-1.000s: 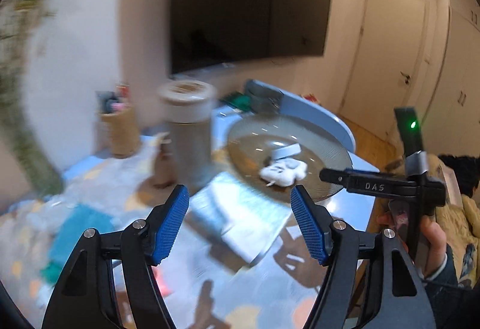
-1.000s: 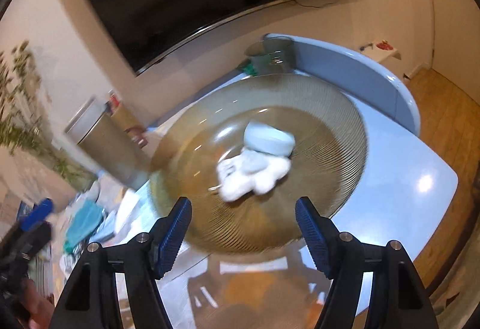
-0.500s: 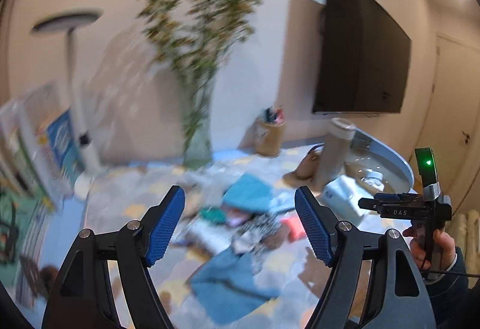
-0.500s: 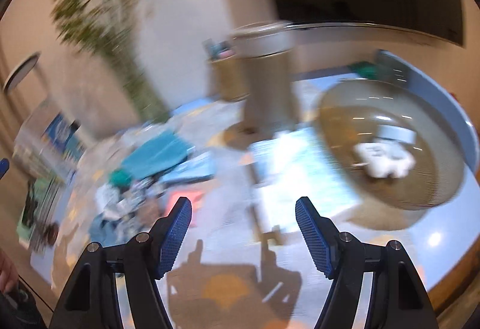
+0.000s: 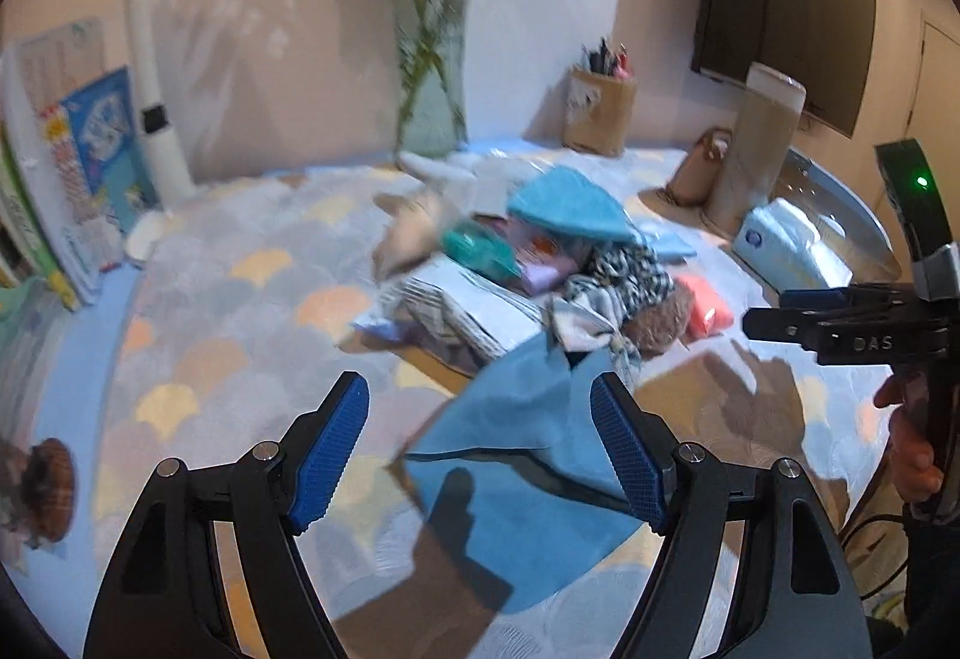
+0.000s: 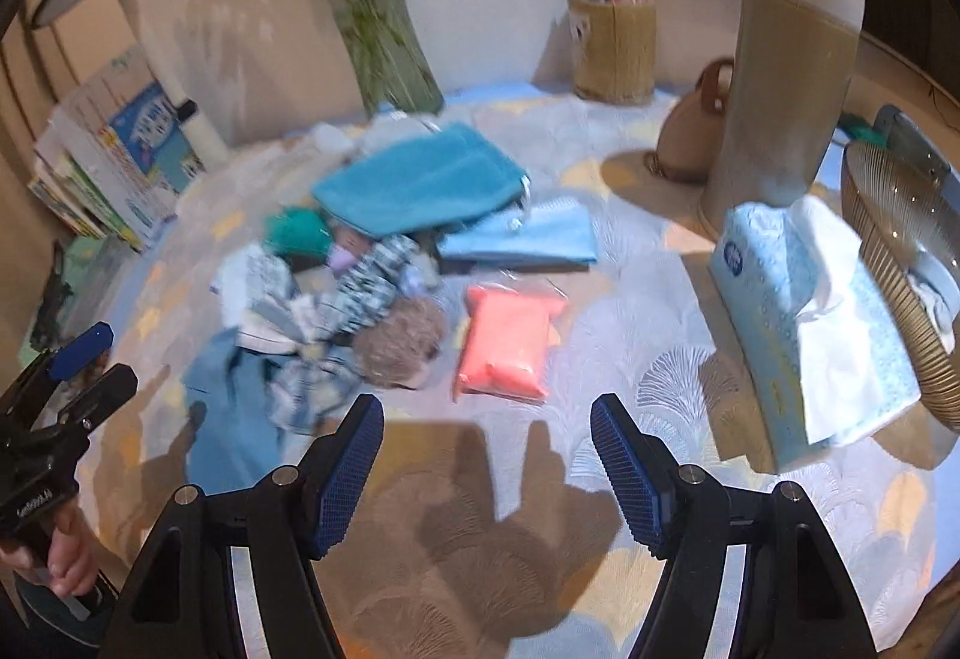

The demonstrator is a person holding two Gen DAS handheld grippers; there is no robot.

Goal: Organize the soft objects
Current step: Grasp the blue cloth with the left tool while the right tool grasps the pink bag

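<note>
A heap of soft things lies mid-table: a teal towel (image 6: 420, 182), a light blue folded cloth (image 6: 522, 239), a black-and-white patterned cloth (image 6: 336, 299), a brown fuzzy ball (image 6: 402, 341), a pink bagged item (image 6: 507, 344) and a blue cloth (image 5: 522, 455). My left gripper (image 5: 480, 455) is open and empty, just above the blue cloth's near part. My right gripper (image 6: 486, 470) is open and empty over bare tablecloth, a little in front of the pink bag and fuzzy ball. The heap also shows in the left wrist view (image 5: 600, 275).
A tissue box (image 6: 804, 311) and a ribbed glass bowl (image 6: 888, 239) stand at the right. A tall grey cylinder (image 6: 780, 77), small brown bag (image 6: 690, 131), pen holder (image 6: 612, 41), vase of flowers (image 6: 384, 41), lamp post (image 5: 156, 77) and books (image 5: 78, 149) line the back and left.
Both views swung left from the glass bowl and television to the heap of soft things. Both grippers came closer to the heap and stayed open.
</note>
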